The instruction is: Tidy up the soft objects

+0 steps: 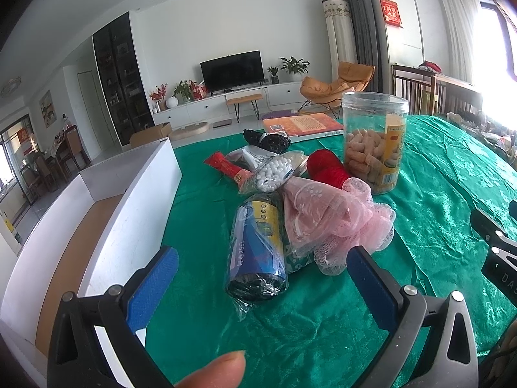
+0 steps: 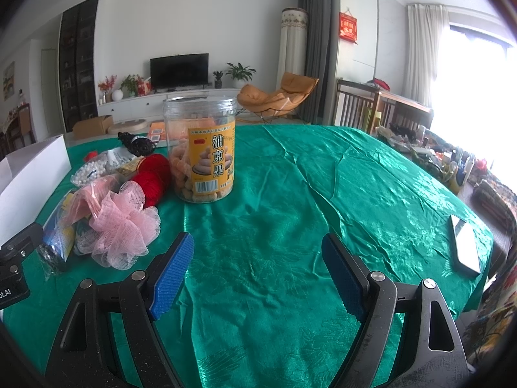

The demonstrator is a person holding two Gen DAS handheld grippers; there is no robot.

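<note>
Through my left tongs [image 1: 263,268], spread and empty, the bag roll [image 1: 257,249] lies just ahead, beside the white box [image 1: 135,200], touching the pink mesh puff [image 1: 342,223]; I judge nothing sorted yet. Next: close on the roll and lift it into the box. Through my right tongs [image 2: 258,268], also spread, bare green cloth [image 2: 290,194] lies ahead, the puff [image 2: 119,226] far from the box's side; only here shows a phone [image 2: 465,249].

Both the left gripper [image 1: 263,273] and the right gripper [image 2: 257,273] have black angular frames with round silver screws behind the jaws. Ribbed blue pads [image 2: 171,274] line the jaws' inner faces.
</note>
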